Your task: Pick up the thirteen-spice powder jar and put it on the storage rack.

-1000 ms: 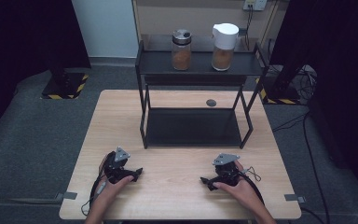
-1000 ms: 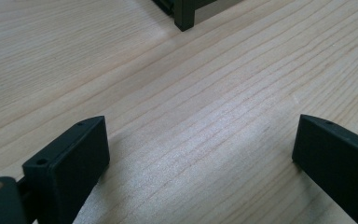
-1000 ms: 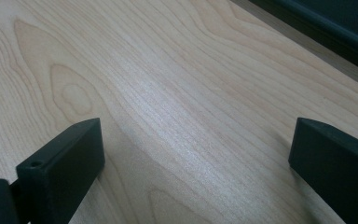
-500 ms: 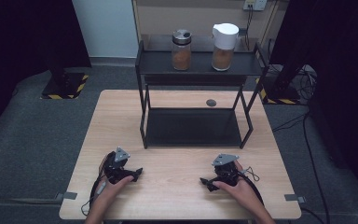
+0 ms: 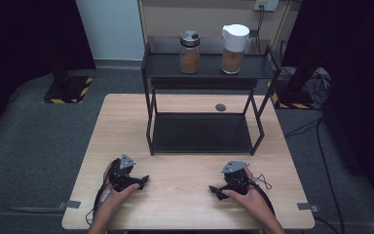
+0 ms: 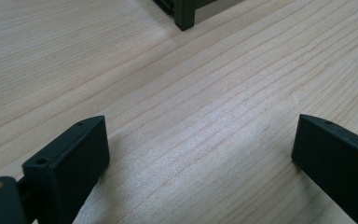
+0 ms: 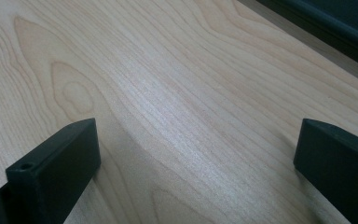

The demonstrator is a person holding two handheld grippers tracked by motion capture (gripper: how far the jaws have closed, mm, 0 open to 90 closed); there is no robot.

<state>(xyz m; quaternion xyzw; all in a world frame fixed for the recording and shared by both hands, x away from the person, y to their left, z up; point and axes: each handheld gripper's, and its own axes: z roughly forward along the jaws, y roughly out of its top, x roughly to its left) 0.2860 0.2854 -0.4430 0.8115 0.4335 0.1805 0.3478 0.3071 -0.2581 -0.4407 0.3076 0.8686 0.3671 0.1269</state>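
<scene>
left hand-held gripper (image 5: 143,181): low on the near-left bench, held by left hand (image 5: 119,195); jaws spread wide, released, nothing between them, bare wood between the two black jaws in the left gripper view (image 6: 200,154).
right hand-held gripper (image 5: 213,190): low on the near-right bench, held by right hand (image 5: 251,197); jaws wide apart, released, nothing between them, bare wood in the right gripper view (image 7: 198,158); jaws have just been opening.
pointing: the two face each other across the near bench, well apart.
cables: black, trail from each toward the near edge.
bench (image 5: 190,204): light wood, bare between the two.
rack (image 5: 202,131): black, two-level, mid bench, beyond both; one leg foot shows at the top of the left gripper view (image 6: 185,18).
jar (image 5: 190,52): glass, grey lid, brown fill, upright on top shelf, left side.
jug (image 5: 234,42): white lid, brown fill, upright on top shelf, right of jar, apart from it.
disc (image 5: 220,107): small, dark, on bench behind rack's lower shelf.
floor: grey carpet around bench.
</scene>
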